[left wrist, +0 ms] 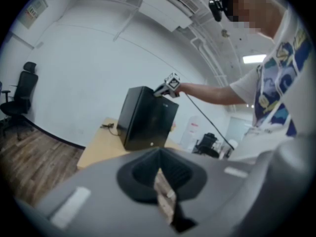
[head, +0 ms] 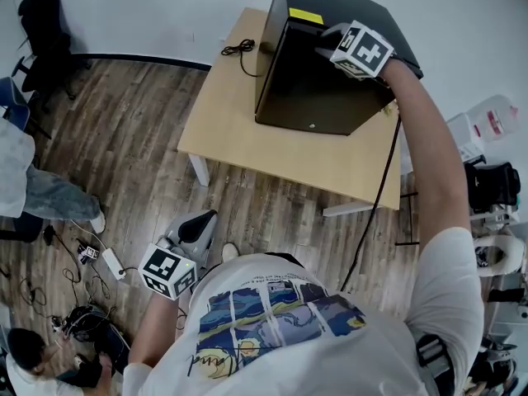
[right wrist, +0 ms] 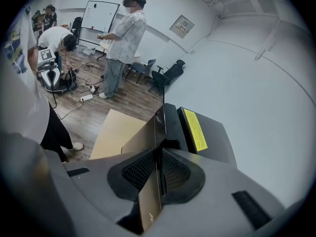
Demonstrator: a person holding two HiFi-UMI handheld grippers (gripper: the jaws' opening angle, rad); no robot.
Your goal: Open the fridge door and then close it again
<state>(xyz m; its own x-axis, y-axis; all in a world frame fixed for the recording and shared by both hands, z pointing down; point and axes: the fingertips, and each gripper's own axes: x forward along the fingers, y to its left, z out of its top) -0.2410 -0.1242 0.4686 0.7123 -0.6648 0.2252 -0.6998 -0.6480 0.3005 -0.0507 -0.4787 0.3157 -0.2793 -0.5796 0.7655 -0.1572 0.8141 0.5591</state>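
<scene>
- Black box-shaped mini fridge stands on pale wooden table; right gripper is pinched narrowly on the fridge's glossy door at its top edge.
- Left gripper has its jaws together, empty, well apart from the fridge.
- Judged step: door gripped. Next move calls for a steady pull along the hinge arc.

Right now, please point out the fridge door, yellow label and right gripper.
fridge door [head: 309, 89]: head view, its black front.
yellow label [head: 305, 16]: head view, its middle.
right gripper [head: 324, 41]: head view, between fingertips.

Looking down from overhead, the black mini fridge shows nothing of its inside, and the right gripper buries its jaws behind its own marker cube. The print on the fridge's yellow label is too small to read. A person in jeans is cut by the left edge.
</scene>
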